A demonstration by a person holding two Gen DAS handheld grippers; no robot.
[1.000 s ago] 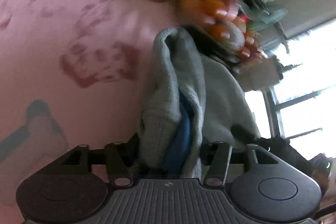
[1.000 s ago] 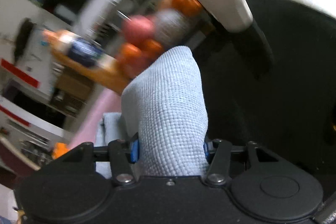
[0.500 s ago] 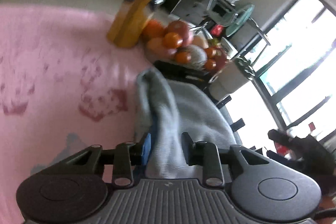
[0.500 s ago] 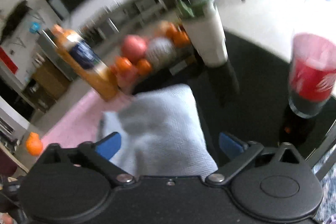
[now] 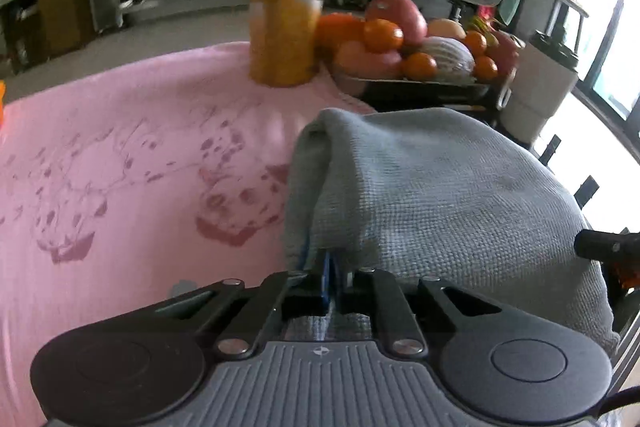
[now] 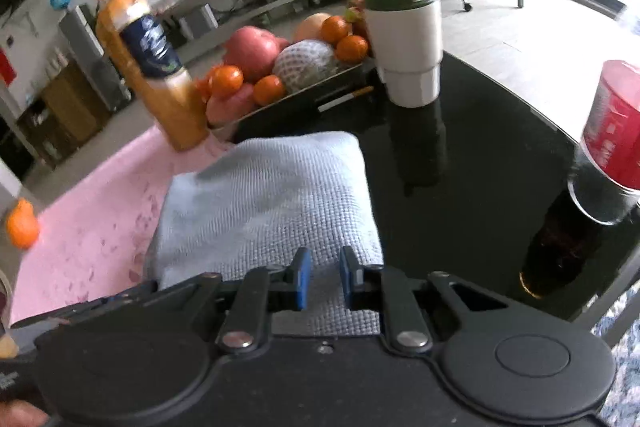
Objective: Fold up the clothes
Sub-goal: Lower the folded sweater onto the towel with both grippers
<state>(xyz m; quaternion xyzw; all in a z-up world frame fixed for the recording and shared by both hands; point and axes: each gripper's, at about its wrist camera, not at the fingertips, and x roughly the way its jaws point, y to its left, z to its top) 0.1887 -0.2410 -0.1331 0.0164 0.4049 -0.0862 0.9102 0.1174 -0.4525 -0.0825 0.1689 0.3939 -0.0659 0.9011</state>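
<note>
Grey cloth (image 6: 272, 203), folded, is laid across the pink mat (image 5: 120, 187) and black table (image 6: 480, 155), near the fruit tray. Right gripper (image 6: 323, 279), clamped a second ago, is now released (fold judged complete); left gripper (image 5: 330, 277) remains clenched on the cloth edge

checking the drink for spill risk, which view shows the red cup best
The right wrist view: the red cup stands at the right edge on the black table, its dark base visible. The left wrist view does not show it; the grey cloth fills that side.
</note>
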